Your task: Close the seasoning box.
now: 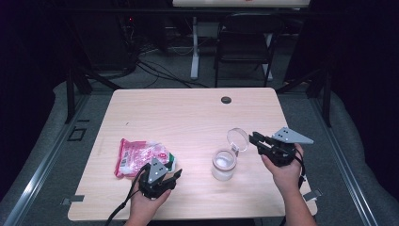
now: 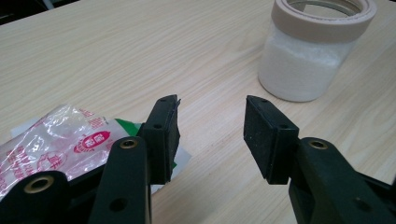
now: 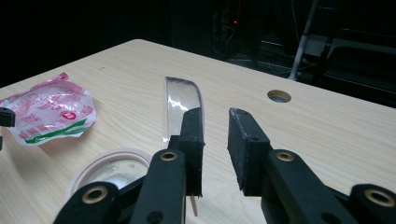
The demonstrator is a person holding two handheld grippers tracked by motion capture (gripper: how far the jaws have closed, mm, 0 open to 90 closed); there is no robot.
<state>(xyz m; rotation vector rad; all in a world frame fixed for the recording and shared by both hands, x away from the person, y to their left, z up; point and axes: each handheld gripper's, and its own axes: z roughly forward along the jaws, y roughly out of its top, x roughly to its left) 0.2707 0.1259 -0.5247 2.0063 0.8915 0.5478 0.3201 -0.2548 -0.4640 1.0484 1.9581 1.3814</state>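
Open jar (image 1: pixel 223 164) on table (image 1: pixel 188 113), white granules inside. Left gripper (image 2: pixel 212 126) jaws apart, empty, beside pink packet (image 1: pixel 141 157). Right gripper (image 3: pixel 215 140) jaws part-open; clear lid (image 3: pixel 181 105) against one jaw, grip unclear.

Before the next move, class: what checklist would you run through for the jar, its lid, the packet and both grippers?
1. Jar upright on the table: ok.
2. Clear lid raised, mouth open: ok.
3. Left gripper gripping the packet: not ok; the jaws stand apart and the packet lies beside one of them.
4. Right gripper holding the lid: not ok; the lid stands beside one jaw, not between them.
5. Right gripper touching the lid: cannot tell.
6. Packet torn open: cannot tell.
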